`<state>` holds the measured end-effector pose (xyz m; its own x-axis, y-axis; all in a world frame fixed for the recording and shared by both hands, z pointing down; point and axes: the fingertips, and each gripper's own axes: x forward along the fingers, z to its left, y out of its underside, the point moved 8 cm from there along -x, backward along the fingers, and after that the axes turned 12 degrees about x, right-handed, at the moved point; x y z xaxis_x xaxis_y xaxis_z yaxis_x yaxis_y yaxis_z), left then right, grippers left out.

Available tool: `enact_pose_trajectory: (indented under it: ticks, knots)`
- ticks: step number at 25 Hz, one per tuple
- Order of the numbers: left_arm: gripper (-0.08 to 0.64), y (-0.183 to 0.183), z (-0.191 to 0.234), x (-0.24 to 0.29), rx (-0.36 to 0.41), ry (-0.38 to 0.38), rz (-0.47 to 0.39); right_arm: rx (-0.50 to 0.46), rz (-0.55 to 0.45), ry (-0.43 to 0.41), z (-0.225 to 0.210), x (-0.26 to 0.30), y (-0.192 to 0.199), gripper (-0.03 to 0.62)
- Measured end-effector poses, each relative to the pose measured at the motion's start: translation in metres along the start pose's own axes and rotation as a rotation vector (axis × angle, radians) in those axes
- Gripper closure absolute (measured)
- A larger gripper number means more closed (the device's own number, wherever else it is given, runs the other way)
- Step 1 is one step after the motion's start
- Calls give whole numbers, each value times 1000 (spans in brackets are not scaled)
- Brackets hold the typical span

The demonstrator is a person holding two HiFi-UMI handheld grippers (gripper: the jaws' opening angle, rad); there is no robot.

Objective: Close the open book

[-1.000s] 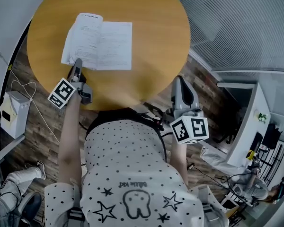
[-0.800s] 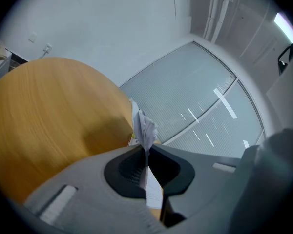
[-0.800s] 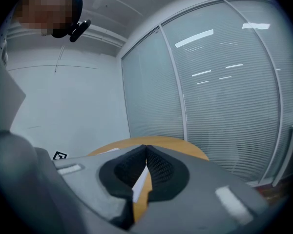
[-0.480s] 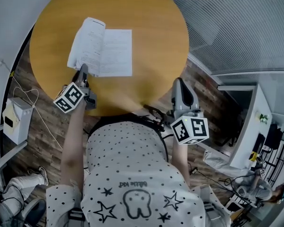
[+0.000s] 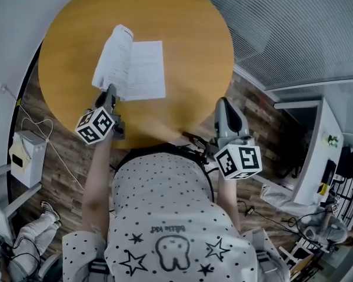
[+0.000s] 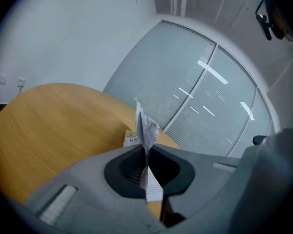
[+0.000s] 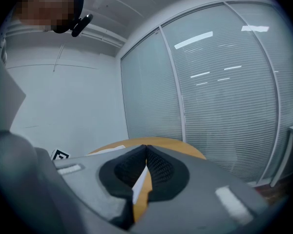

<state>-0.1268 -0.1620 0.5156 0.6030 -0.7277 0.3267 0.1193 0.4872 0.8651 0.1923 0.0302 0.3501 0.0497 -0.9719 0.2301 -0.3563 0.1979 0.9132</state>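
On the round table (image 5: 194, 51), in the head view, the book (image 5: 147, 69) is found partly folded. Its left half, which lay flat a second ago, has been lifted off the wood and is now stood steeply along the spine, while the right half is left flat. The near edge of the raised half is pinched by the left gripper (image 5: 110, 91), which has been brought up and rolled toward the right. The right gripper (image 5: 222, 103) is held at the table's near edge, well apart from the book, and has not been moved. The closing is judged to be about half done: the raised half remains to be carried over and laid on the right one.

From the left gripper view, the jaws are seen pressed together on a thin sheaf of pages (image 6: 146, 130), which is stood edge-on between them and rises above their tips. The rest of the book lies just beyond, on the table.

From the right gripper view, the jaws are seen shut with nothing caught between them, and the table top is shown past the tips.
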Motion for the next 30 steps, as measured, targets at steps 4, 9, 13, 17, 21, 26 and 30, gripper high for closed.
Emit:
enact_pose_trajectory:
  ticks: [4, 9, 13, 17, 21, 26, 30]
  knots:
    - [543, -1, -11, 3, 37, 0, 13, 8, -5, 10, -7, -4, -2, 588]
    - [543, -2, -23, 8, 106, 16, 39, 20, -10, 27, -12, -10, 0, 588]
    - [543, 0, -28, 11, 134, 30, 50, 24, -11, 40, -14, -13, 0, 588]
    - [543, 1, -33, 15, 152, 44, 62, 25, -8, 51, -18, -14, 1, 588]
    - [543, 2, -40, 18, 169, 58, 72, 29, -9, 64, -22, -18, 1, 588]
    - [543, 4, -45, 22, 219, 75, 93, 34, -12, 87, -24, -22, 2, 589]
    - [543, 6, -49, 26, 262, 87, 113, 37, -16, 101, -27, -25, 3, 588]
